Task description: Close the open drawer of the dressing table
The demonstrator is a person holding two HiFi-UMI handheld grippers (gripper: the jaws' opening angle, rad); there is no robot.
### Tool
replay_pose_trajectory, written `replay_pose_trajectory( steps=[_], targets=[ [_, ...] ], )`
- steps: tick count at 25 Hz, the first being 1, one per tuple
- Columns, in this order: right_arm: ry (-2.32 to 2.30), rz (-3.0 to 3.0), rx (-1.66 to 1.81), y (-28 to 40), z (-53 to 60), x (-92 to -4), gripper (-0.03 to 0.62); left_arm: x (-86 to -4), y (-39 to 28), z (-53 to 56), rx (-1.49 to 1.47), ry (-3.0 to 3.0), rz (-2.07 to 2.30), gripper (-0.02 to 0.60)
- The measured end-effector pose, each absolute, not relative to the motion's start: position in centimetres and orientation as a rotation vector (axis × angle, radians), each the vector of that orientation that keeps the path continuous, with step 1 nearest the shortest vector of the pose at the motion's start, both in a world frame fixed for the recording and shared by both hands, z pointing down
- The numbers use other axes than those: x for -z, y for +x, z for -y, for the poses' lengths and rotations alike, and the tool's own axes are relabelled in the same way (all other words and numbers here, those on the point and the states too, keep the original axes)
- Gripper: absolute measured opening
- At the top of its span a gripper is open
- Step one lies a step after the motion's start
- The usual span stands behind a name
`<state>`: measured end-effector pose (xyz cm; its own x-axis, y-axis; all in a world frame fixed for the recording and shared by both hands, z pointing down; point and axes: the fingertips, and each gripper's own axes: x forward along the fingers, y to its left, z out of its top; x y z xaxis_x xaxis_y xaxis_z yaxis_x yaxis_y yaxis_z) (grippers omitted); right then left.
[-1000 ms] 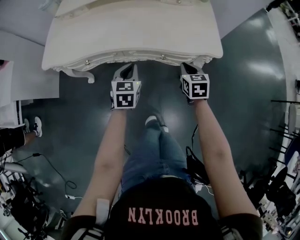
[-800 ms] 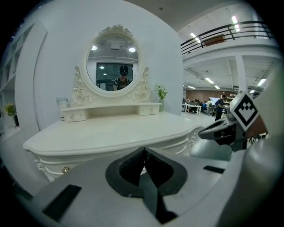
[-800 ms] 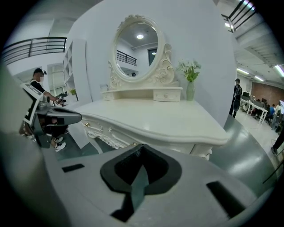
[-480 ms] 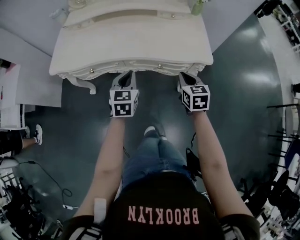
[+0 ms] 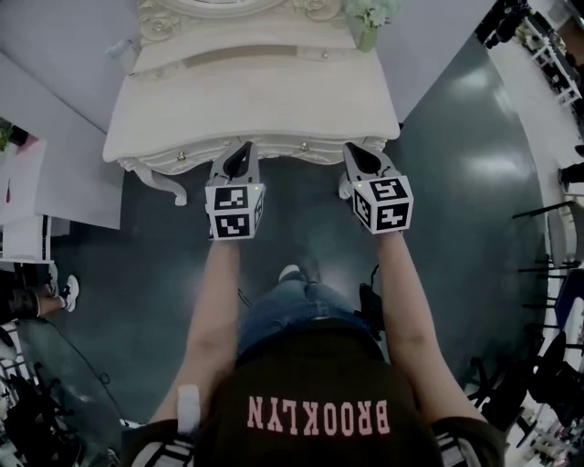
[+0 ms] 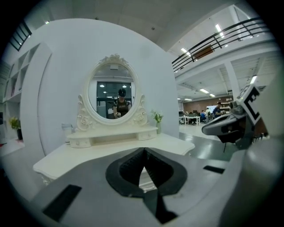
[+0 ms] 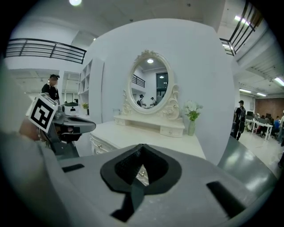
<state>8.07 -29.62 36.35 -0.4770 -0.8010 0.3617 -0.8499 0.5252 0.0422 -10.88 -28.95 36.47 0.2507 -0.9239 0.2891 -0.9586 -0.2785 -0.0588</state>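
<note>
The cream dressing table (image 5: 246, 100) stands ahead of me, with its oval mirror (image 6: 113, 97) at the back. Its front drawer panel (image 5: 274, 150) carries small knobs and lies about level with the tabletop's edge; I cannot tell if any gap is left. My left gripper (image 5: 242, 146) (image 6: 143, 151) is shut on nothing, its tip at that front panel. My right gripper (image 5: 351, 148) (image 7: 141, 146) is also shut and empty, tip at the panel near the right corner. Behind the right jaws a drawer knob (image 7: 142, 174) shows.
A vase of flowers (image 5: 368, 23) stands at the table's back right. White furniture (image 5: 55, 182) sits on the left, against a curved white wall. Dark glossy floor (image 5: 474, 182) runs to the right. My foot (image 5: 290, 272) is below the table front. Cables lie on the floor behind me.
Both grippers have moved forward side by side along with the table's front edge, which now sits farther up the head view. More of the table's back and mirror base shows.
</note>
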Motion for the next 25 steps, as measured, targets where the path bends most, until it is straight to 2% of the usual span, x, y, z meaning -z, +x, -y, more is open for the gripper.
replay_pose_trajectory(
  steps=[9, 25],
  targets=[
    [1.485, 2.54, -0.13, 8.1, 26.7, -29.0, -0.006, -30.1, -11.2, 27.0, -0.255, 2.429, 1.837, 0.005],
    [1.544, 2.571, 0.099, 9.0, 24.7, -19.9, -0.006, -21.3, -11.0, 24.9, -0.211, 2.535, 1.87, 0.005]
  ],
)
